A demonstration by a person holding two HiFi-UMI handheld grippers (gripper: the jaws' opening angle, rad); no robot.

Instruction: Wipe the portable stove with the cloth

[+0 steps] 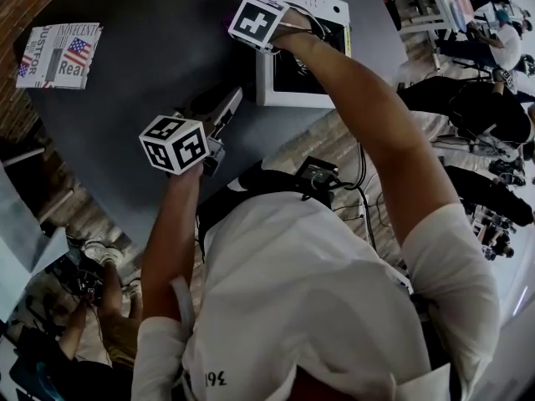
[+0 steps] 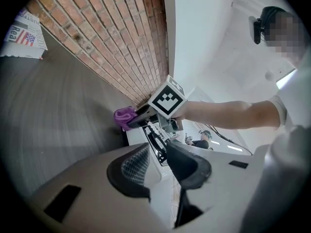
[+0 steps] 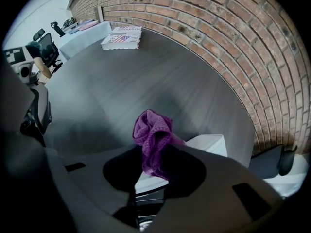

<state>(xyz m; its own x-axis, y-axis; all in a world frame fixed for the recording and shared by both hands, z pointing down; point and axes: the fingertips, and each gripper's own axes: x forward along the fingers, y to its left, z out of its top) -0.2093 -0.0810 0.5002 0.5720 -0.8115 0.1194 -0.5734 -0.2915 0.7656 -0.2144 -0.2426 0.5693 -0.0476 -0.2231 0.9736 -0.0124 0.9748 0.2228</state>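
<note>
The right gripper (image 3: 154, 165) is clamped on a bunched purple cloth (image 3: 153, 135), which sits just above the white portable stove (image 3: 210, 144) below it. The left gripper (image 2: 158, 161) hangs beside the stove, jaws apart and empty. Bunched so tightly, the cloth may slip free or merely dab. I see no containers.

The head view is dim and grey. The table (image 1: 125, 98) looks nearly black, and the white shirt (image 1: 309, 291) is the brightest thing. Both gripper views are round with black corners, and lines bend near the edges. In the left gripper view, a strip of light (image 2: 286, 79) glares at the right. The purple cloth (image 3: 153, 140) looks sharp, with a soft shadow on the table to its left.
</note>
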